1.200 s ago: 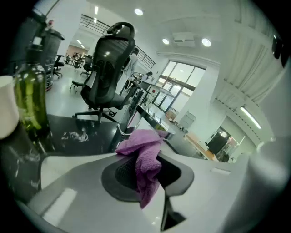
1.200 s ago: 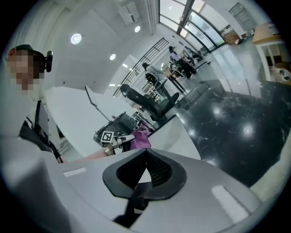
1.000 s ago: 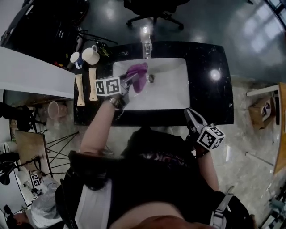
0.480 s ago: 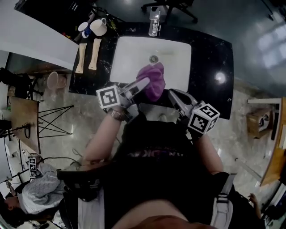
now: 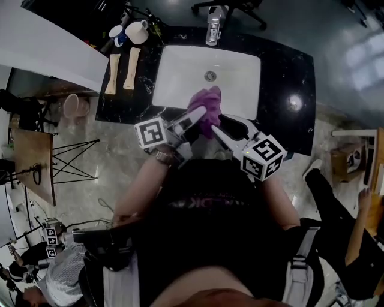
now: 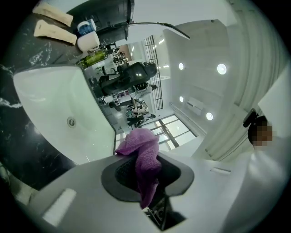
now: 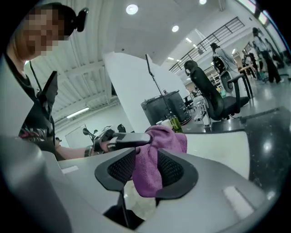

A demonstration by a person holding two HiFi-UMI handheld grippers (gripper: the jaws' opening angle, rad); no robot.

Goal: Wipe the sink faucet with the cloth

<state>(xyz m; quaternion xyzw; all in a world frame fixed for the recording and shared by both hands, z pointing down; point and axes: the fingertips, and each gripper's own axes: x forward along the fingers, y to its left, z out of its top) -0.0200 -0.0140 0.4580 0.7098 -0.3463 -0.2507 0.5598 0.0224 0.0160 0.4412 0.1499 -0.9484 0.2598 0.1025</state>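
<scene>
A purple cloth (image 5: 206, 105) hangs over the front edge of the white sink (image 5: 240, 66). My left gripper (image 5: 198, 117) is shut on it and reaches in from the left. My right gripper (image 5: 221, 127) comes in from the right; its jaws have just been opening and stand apart, with the cloth's lower fold between them. In the left gripper view the cloth (image 6: 143, 154) droops between the pads of the left gripper (image 6: 145, 150). In the right gripper view the cloth (image 7: 157, 154) hangs in the gap of the right gripper (image 7: 148, 159), with the left gripper (image 7: 132, 140) behind it. The chrome faucet (image 5: 212, 27) stands at the basin's far rim, well apart from both grippers.
The sink sits in a black counter (image 5: 288, 72). Two mugs (image 5: 129, 31) and two pale flat bars (image 5: 122, 72) lie on its left end. An office chair (image 5: 234, 9) stands beyond the counter. A small bin (image 5: 72, 108) sits on the floor at left. A person (image 5: 336, 228) stands at right.
My left gripper carried the cloth from near the drain back to the sink's front edge. My right gripper came up from the lower right to the cloth, and its jaws spread around it.
</scene>
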